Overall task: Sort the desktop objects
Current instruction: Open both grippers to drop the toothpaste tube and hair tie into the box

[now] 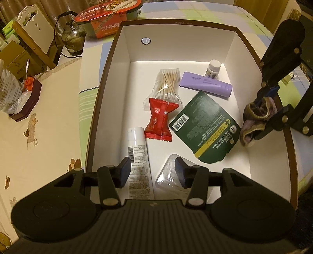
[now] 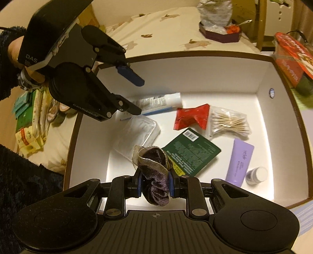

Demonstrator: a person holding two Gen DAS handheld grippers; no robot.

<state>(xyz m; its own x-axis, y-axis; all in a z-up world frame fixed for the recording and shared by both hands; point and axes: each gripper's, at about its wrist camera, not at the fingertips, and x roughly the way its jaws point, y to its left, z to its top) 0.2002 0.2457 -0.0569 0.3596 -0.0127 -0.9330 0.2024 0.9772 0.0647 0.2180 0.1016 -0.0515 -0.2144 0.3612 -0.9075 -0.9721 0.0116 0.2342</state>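
Cream cloth printed with small brown bears covered the counter (image 1: 45, 125), and on it stood a white box (image 1: 254, 166) with a brown rim. The right claw (image 2: 155, 185) was clamped on a purple velvet scrunchie (image 2: 154, 172), holding it above the box's right edge, just over the rim. The left claw (image 1: 152, 172) hung with its jaws wide apart and nothing between them over the near end of the box.

On the box floor lay a dark green card packet (image 1: 203, 127) with a barcode, close beneath the scrunchie. Beside it were a red wrapped snack (image 1: 159, 121) and a bag of cotton swabs (image 1: 166, 86), touching each other. A purple tube (image 1: 205, 84) and a small white bottle (image 1: 213, 69) sat near the far right corner. A white tube (image 1: 137, 150) and a clear plastic pack (image 1: 168, 173) lay at the near end, under the left claw.

Beyond the box's far edge stood a red instant-noodle bowl (image 1: 109, 17) and a glass kettle (image 1: 73, 37).
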